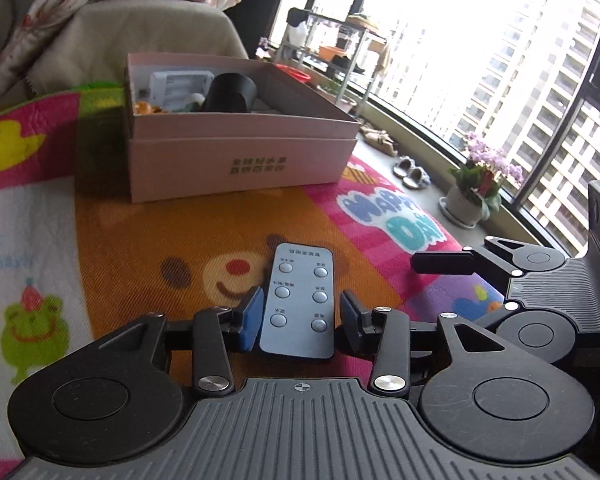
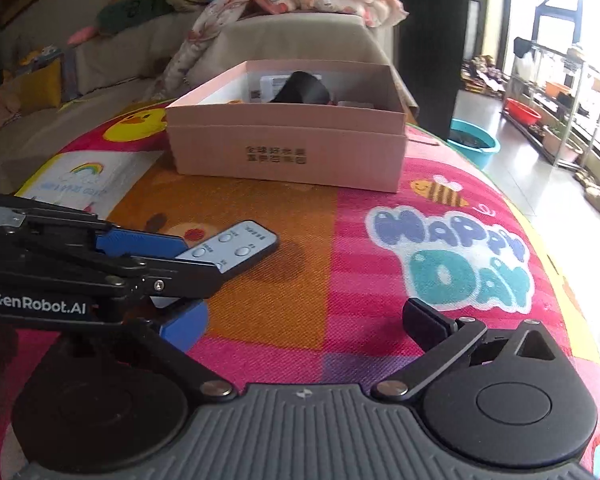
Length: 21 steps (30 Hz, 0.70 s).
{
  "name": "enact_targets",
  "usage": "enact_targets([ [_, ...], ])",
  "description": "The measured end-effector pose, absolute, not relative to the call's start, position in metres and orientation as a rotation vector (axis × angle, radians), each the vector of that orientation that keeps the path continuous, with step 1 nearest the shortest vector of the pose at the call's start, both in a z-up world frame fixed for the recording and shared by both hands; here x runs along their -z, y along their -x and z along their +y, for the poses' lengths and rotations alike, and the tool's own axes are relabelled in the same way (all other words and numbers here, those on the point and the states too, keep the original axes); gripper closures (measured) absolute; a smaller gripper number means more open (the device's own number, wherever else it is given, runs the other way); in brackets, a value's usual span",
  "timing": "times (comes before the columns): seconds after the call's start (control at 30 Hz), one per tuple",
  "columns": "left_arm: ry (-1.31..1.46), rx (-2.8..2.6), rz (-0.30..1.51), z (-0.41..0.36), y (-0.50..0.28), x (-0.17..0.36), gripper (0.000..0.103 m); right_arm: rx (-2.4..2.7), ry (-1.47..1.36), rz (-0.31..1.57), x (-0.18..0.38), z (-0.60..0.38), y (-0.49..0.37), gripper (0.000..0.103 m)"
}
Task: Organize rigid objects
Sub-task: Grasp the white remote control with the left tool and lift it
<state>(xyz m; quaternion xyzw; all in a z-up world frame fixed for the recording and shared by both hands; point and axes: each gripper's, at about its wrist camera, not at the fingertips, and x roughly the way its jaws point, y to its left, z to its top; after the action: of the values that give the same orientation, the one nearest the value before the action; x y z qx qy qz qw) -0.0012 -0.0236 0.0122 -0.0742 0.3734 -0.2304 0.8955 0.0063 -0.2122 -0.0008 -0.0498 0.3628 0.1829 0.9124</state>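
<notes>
a pink cardboard box [image 1: 240, 160] stands open at the far side of the colourful cartoon play mat [image 1: 204, 224], printed characters on its near wall. inside it, a black cylindrical object [image 1: 231, 94] leans against a white battery charger [image 1: 180, 84] at the back, with a small orange item [image 1: 145, 109] in the near left corner — the rest of the contents are hidden by the wall. from the right wrist view the same box [image 2: 288, 152] shows the black object [image 2: 302, 88] and a white labelled piece behind it. nearer, a grey remote control [image 1: 298, 300] with six round buttons lies flat on the mat, pointing toward the box. the left gripper [image 1: 299, 316] has its jaws open, one blue pad on each side of the remote's near end, neither clearly pressing it. the right gripper [image 2: 292, 320] hovers just beside it with jaws spread wide, holding nothing — its left finger is partly hidden behind the left gripper's body.
</notes>
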Motion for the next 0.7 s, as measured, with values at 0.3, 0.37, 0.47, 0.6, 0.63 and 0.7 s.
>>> enact_targets([
  [0.3, 0.206, 0.336, 0.757, 0.012, 0.032, -0.016, 0.063, -0.475, 0.174, 0.728, -0.002, -0.197, 0.003, 0.0],
  [0.37, 0.201, 0.337, 0.763, 0.009, 0.032, -0.017, 0.063, -0.47, 0.184, 0.723, -0.002, -0.197, 0.005, 0.0],
  [0.47, 0.216, 0.374, 0.787, 0.001, 0.027, -0.018, 0.063, -0.454, 0.199, 0.723, -0.003, -0.195, 0.011, 0.0],
  [0.6, 0.21, 0.425, 0.809, -0.016, 0.022, -0.017, 0.063, -0.437, 0.188, 0.737, -0.003, -0.2, 0.03, 0.0],
  [0.63, 0.202, 0.43, 0.81, -0.02, 0.022, -0.017, 0.063, -0.432, 0.192, 0.731, -0.003, -0.201, 0.037, 0.0],
  [0.7, 0.206, 0.451, 0.82, -0.027, 0.021, -0.017, 0.063, -0.425, 0.204, 0.724, -0.004, -0.202, 0.048, 0.0],
])
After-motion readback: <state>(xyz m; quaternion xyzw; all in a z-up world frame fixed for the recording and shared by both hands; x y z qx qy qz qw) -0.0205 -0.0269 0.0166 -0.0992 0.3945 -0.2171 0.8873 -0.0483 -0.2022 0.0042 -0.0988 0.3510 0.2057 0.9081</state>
